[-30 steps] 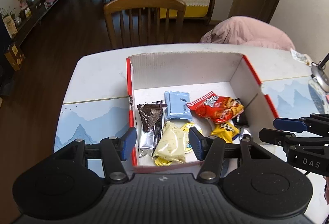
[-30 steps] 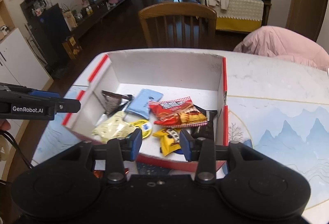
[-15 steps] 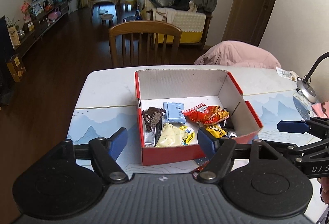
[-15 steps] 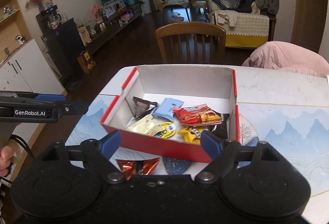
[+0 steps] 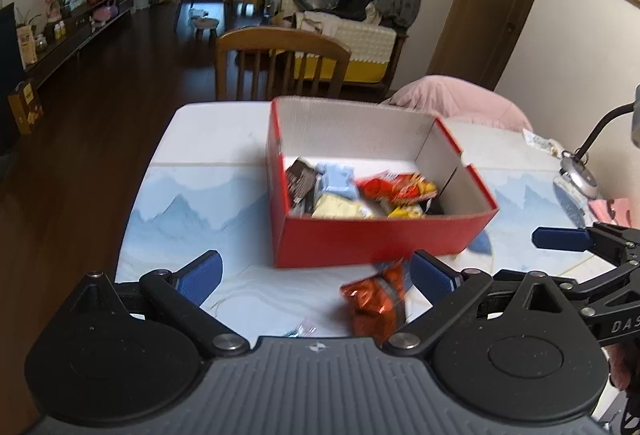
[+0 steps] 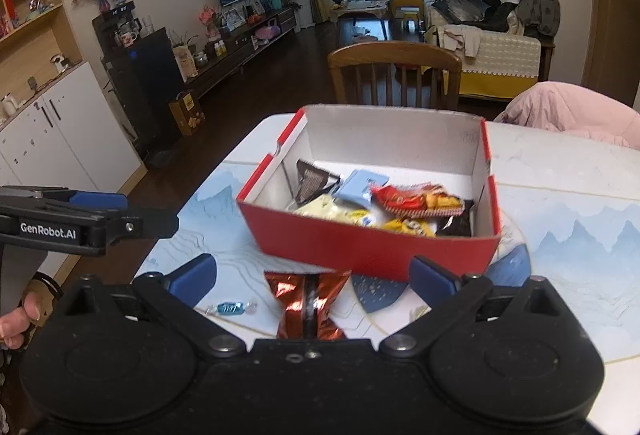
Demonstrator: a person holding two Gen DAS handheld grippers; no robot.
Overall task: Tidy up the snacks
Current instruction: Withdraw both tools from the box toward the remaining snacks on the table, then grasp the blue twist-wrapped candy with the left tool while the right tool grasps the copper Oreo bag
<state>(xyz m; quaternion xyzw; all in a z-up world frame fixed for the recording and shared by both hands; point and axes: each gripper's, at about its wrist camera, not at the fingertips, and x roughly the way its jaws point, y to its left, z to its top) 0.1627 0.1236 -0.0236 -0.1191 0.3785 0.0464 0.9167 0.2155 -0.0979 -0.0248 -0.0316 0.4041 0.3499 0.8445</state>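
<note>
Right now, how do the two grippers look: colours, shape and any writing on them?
Both are black, with round housings, linked arms and blue finger pads. The left gripper reads "GenRobot.AI" on its side; the right gripper shows "DAS".

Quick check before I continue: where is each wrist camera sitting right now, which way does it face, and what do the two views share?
Left wrist: behind the left gripper, jaws opening with nothing between; looks down-forward at the red box; right gripper at right edge.
Right wrist: behind the right gripper, jaws opening and empty; faces the box; left gripper and a hand at left.
Shared: box, shiny orange packet, wooden chair.
</note>
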